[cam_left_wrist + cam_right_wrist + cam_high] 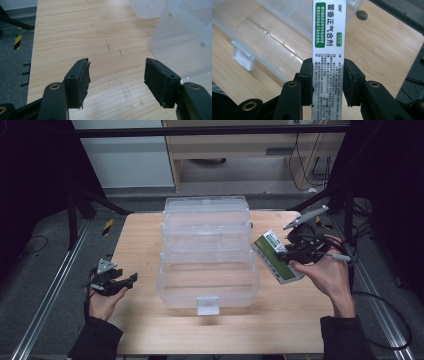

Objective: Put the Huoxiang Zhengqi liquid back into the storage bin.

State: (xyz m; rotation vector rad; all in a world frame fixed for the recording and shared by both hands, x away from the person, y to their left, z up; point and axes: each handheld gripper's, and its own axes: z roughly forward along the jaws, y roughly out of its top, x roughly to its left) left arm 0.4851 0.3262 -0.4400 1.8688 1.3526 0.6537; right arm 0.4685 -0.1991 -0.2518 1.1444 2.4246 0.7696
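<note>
The slim white-and-green printed cardboard medicine box (278, 258) hangs just off the right side of the clear plastic storage bin (207, 255), lifted clear of the pale wooden worktop (145, 250) and pinched between the jaws of the right gripper (286, 254). In the right gripper view the box (329, 37) runs straight up between the two black pads (307, 82), which press on its narrow sides low down, so most of its length stands out beyond the grip. It looks light and fairly stiff, but thin card of this kind will likely dent if squeezed hard, and its glossy print may slide under the pads. A hold nearer its middle would probably steady it better against tipping; as held, the free end could swing while it is carried over the bin's rim. The left gripper (117, 282) rests low, well to the left of the bin, its jaws spread wide over bare wood with nothing between them, as the left gripper view shows (117, 75).
</note>
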